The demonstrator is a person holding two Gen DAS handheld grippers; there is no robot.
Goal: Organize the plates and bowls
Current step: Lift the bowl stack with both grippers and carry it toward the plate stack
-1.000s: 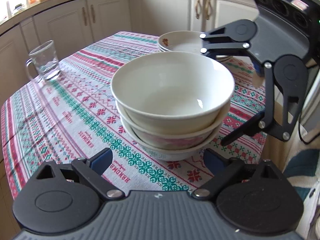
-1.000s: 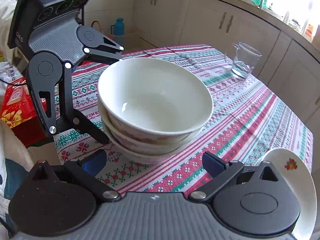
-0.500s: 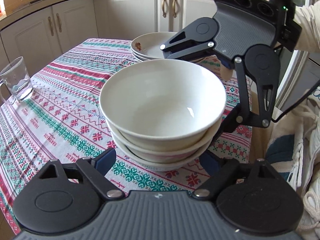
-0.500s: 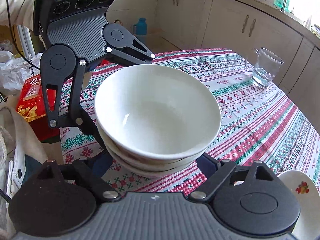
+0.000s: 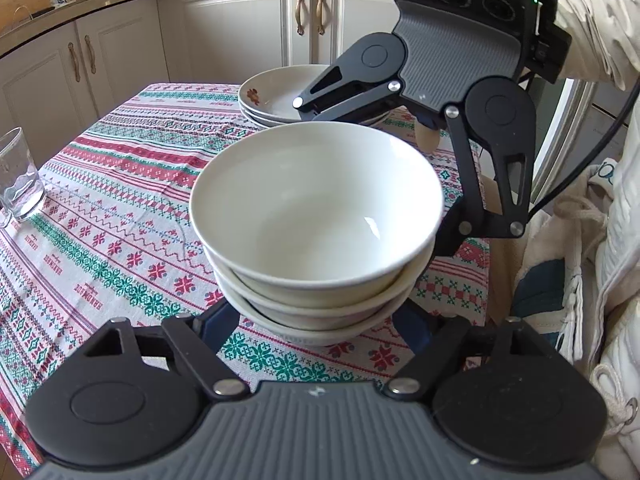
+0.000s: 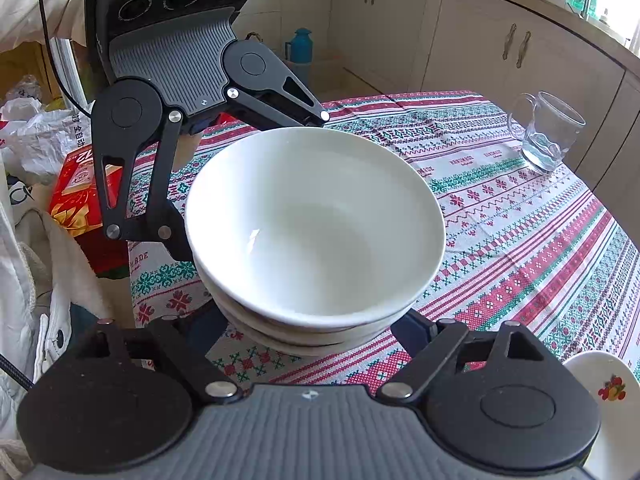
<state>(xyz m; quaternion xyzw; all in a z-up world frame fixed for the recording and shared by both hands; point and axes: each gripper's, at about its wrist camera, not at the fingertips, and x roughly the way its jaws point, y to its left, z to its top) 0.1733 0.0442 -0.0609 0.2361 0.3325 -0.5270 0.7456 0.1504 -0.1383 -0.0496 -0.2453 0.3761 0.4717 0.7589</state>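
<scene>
Three white bowls (image 5: 316, 216) (image 6: 316, 224) sit nested in one stack on the patterned tablecloth (image 5: 120, 208). My left gripper (image 5: 320, 320) straddles the base of the stack from one side. Its jaws are closing, with the blue pads (image 5: 222, 320) close beside the lowest bowl and not visibly pressing it. My right gripper (image 6: 310, 332) straddles the base from the opposite side. Its jaws are closing too, and one pad (image 6: 412, 330) shows just off the bottom bowl. A stack of flower-printed plates (image 5: 276, 96) stands behind the bowls.
A glass mug (image 5: 18, 176) (image 6: 548, 132) stands on the cloth away from the bowls. One flowered plate (image 6: 608, 400) lies at my right gripper's side. A red box (image 6: 76, 192) and bags lie beyond the table edge. A person's white sleeve (image 5: 592, 28) holds the right gripper.
Both grippers' jaws have narrowed around the base of the bowl stack, and both have tilted and closed in on it. The stack stays on the cloth.
</scene>
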